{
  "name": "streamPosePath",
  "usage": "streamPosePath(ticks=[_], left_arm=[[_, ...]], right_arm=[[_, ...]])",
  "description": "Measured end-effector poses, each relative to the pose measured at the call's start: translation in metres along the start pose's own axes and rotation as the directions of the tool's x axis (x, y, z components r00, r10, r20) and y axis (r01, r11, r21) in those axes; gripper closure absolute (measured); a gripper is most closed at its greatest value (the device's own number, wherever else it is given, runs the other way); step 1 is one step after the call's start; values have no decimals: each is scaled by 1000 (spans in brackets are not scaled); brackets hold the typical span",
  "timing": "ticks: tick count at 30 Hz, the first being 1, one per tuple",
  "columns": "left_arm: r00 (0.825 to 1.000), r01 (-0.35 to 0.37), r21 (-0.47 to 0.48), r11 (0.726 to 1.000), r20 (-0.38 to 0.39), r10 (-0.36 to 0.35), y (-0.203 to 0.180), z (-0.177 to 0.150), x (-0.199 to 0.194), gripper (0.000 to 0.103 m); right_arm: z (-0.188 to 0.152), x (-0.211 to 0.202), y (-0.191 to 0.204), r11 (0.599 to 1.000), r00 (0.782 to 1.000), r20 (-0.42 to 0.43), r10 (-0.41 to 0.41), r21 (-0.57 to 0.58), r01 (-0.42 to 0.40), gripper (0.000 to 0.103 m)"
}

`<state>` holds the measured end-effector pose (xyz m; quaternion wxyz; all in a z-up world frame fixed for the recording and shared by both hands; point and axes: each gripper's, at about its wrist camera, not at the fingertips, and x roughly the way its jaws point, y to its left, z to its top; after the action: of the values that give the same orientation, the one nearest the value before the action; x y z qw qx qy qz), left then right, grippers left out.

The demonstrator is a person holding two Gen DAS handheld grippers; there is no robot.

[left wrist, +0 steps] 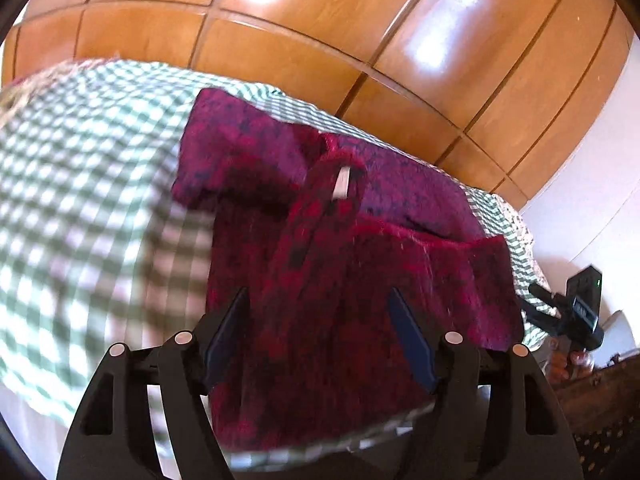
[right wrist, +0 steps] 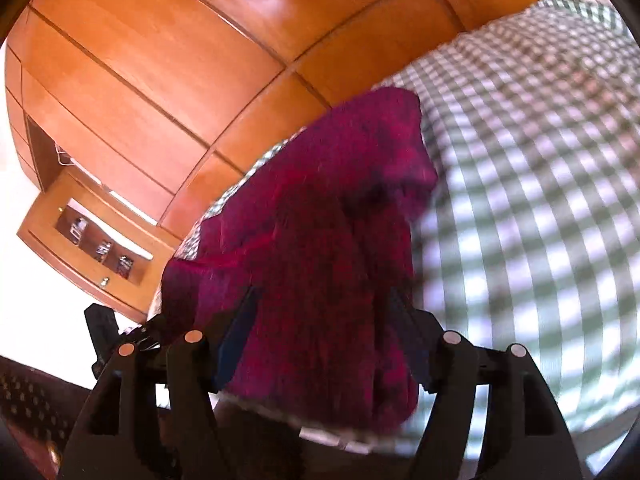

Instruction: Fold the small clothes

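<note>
Showing white label (left wrist: 343, 182), writing unreadable.

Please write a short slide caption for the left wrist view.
Open left gripper above a dark red knitted garment lying on a green checked cloth, wooden wardrobe behind.
</note>
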<state>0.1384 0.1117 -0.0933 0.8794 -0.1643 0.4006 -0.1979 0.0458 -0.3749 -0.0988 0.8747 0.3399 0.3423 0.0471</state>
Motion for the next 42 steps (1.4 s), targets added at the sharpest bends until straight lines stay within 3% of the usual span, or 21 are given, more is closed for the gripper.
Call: streamPosePath(ticks=[3, 4, 6, 7, 9, 10, 12, 18, 24, 30, 35, 40, 42], left_arm=[[999, -31, 14, 999, -39, 32, 0, 14, 20, 29], [997, -51, 9, 999, -52, 51, 0, 20, 27, 29], [996, -69, -12, 998, -64, 68, 1, 25, 36, 32], [995, -74, -20, 997, -70, 72, 2, 26, 39, 50], [990, -105, -1, 995, -93, 104, 1, 27, 45, 75], [987, -130, 18, 991, -93, 132, -1, 27, 45, 82], [991, -114, 26, 993, -73, 116, -1, 26, 38, 86], [996, -27, 22, 999, 86, 25, -2, 50, 3, 88], [986, -50, 64, 997, 160, 40, -10, 87, 12, 88], [981, -110, 21, 994, 162, 105, 3, 113, 47, 88], [968, -214, -4, 977, 133, 213, 11, 125, 89, 88], [953, -296, -6, 955, 68, 296, 27, 116, 125, 85], [954, -293, -21, 956, 52, 294, 38, 107, 137, 83]], right_arm=[[16, 30, 6, 998, 998, -32, -56, -39, 55, 37], [20, 39, 5, 997, 996, -45, -77, -30, 75, 41], [22, 54, 2, 995, 993, -72, -99, 1, 99, 60], [21, 57, 1, 995, 992, -76, -102, 4, 102, 69], [20, 57, 2, 995, 993, -64, -101, -12, 100, 77], [17, 52, 5, 995, 994, -58, -95, -24, 94, 81], [16, 43, 8, 996, 995, -43, -86, -33, 85, 84], [35, 23, 23, 995, 998, 28, -53, -78, 55, 86], [76, 32, 31, 989, 994, 92, -60, -129, 72, 86], [110, 62, 34, 978, 985, 113, -130, -150, 147, 86], [125, 100, 26, 950, 962, 119, -247, -165, 264, 86], [120, 139, 9, 899, 923, 92, -373, -209, 384, 82], [115, 146, -3, 915, 930, 83, -357, -171, 366, 81]])
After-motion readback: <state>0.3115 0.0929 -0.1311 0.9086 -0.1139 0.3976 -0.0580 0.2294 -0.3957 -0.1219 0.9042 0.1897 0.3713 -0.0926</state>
